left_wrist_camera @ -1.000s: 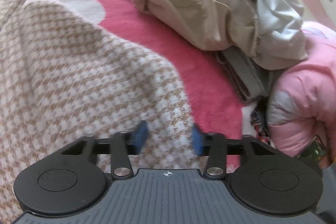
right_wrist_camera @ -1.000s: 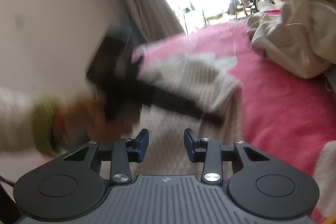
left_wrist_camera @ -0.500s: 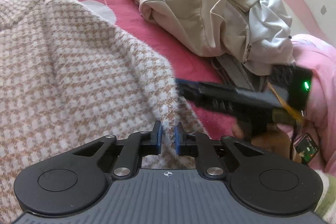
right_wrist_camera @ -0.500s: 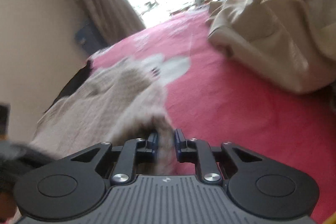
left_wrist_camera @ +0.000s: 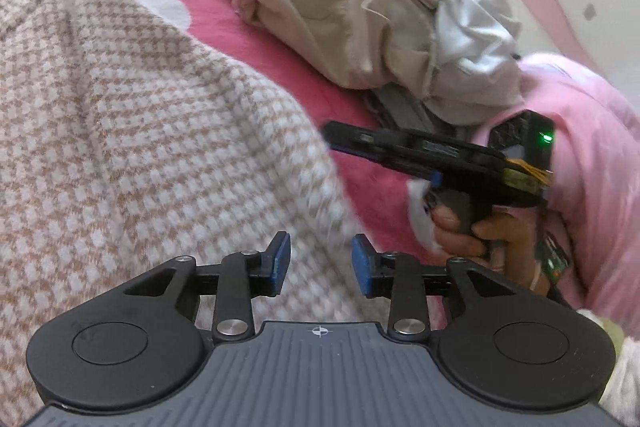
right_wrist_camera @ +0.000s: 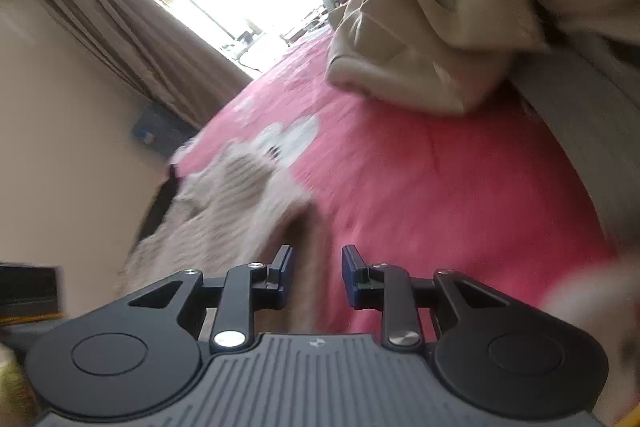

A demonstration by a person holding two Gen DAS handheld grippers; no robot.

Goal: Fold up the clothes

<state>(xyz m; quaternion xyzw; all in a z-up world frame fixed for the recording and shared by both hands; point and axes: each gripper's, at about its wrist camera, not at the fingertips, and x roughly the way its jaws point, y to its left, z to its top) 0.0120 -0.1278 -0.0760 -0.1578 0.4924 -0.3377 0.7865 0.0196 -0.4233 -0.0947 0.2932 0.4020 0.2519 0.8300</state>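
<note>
A beige-and-white houndstooth sweater [left_wrist_camera: 140, 147] lies spread on the pink bed cover [left_wrist_camera: 248, 39]. My left gripper [left_wrist_camera: 320, 263] hovers over its right edge. The jaws are opening, and the knit lies below the gap with the blue pads [left_wrist_camera: 280, 261] clear of it. In the left wrist view a hand [left_wrist_camera: 460, 227] holds my right gripper [left_wrist_camera: 340, 137] just right of the same edge. In its own view the right gripper [right_wrist_camera: 316, 275] is tilted and its jaws are opening. The blurred sweater [right_wrist_camera: 224, 203] sits ahead and below it, with no pad pressing on it.
A heap of beige and white garments [left_wrist_camera: 360, 7] lies on the far side of the bed, over a grey piece [left_wrist_camera: 404, 107]. A pink padded jacket [left_wrist_camera: 592, 131] bulges at the right. The right wrist view shows the same heap [right_wrist_camera: 440, 7], a curtain [right_wrist_camera: 120, 27] and a wall.
Half a second ago both grippers were pinched on the sweater's edge. Both have since spread their jaws and the knit lies loose. The right gripper has rolled and sunk towards the bed.
</note>
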